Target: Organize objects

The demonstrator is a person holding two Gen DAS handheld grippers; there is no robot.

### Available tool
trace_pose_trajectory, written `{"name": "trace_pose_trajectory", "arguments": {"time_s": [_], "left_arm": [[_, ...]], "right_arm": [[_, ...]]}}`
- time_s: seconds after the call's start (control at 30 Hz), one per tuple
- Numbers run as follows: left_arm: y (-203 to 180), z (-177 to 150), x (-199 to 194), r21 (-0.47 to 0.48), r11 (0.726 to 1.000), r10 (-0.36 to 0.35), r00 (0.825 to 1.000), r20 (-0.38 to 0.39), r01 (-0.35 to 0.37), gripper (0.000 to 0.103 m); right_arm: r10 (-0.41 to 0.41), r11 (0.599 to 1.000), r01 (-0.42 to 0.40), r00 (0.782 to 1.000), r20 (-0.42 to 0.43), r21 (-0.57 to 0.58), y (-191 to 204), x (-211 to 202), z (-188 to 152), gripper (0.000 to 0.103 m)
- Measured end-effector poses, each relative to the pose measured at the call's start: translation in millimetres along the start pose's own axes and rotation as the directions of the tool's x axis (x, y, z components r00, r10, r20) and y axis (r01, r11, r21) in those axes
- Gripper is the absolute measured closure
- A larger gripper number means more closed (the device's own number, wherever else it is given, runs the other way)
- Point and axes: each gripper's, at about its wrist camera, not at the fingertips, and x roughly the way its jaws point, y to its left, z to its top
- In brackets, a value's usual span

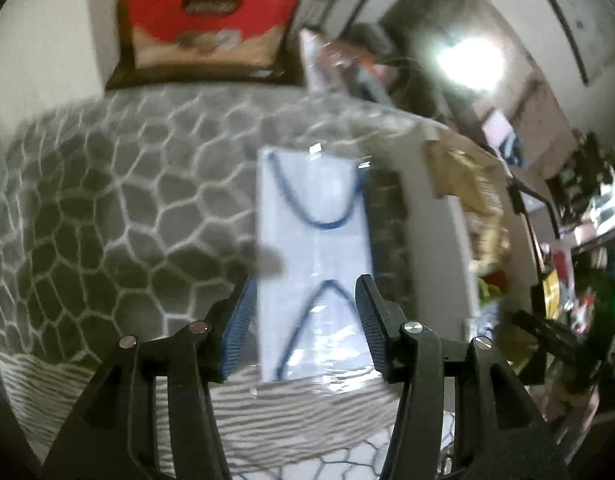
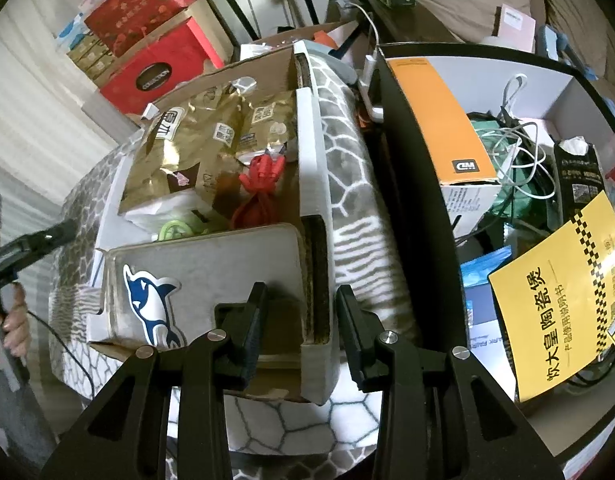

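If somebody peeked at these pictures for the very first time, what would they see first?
Probably the white packet with blue loops, lying on the grey patterned blanket right in front of the left gripper, between its open fingers. In the right wrist view, the blue dolphin sticker on the grey tray stands out, at the near end of the cardboard box. The bright yellow booklet in the bin on the right shouts too.

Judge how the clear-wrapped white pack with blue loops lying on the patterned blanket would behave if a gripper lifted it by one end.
The pack looks thin and flat, so it would probably sag. Its glossy wrap likely makes it slippery between the left gripper pads, which stand open beside it. It seems light, and the soft blanket may let it slide when pushed.
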Motion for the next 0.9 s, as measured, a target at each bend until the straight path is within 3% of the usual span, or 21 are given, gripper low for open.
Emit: {"name": "trace_pose_trajectory", "arguments": {"time_s": [0.13,0.37,0.77,0.9], "left_arm": [[29.8,0.9,15.8,-0.098,0.994,-0.046,0.998,-0.039,0.042,0.055],[34.0,0.5,23.8,-0.105,0.992,-0.071,0.997,-0.043,0.066,0.050],[-8.7,-3.2,32.7,0.014,0.993,0.117,0.993,0.000,-0.117,0.048],[-11.5,-3.3,33.7,0.015,0.990,0.141,0.990,0.014,-0.141,0.062]], "right_arm": [[-0.007,1.000,0.007,1.000,-0.002,-0.005,1.2,0.3,1.6,0.063],[-0.007,1.000,0.007,1.000,-0.002,-0.004,1.3,0.0,2.2,0.063],[-0.030,0.999,0.030,1.000,0.003,-0.019,0.4,-0.4,4.9,0.063],[-0.036,0.999,0.036,0.999,0.005,-0.018,0.2,-1.1,3.7,0.063]]}}
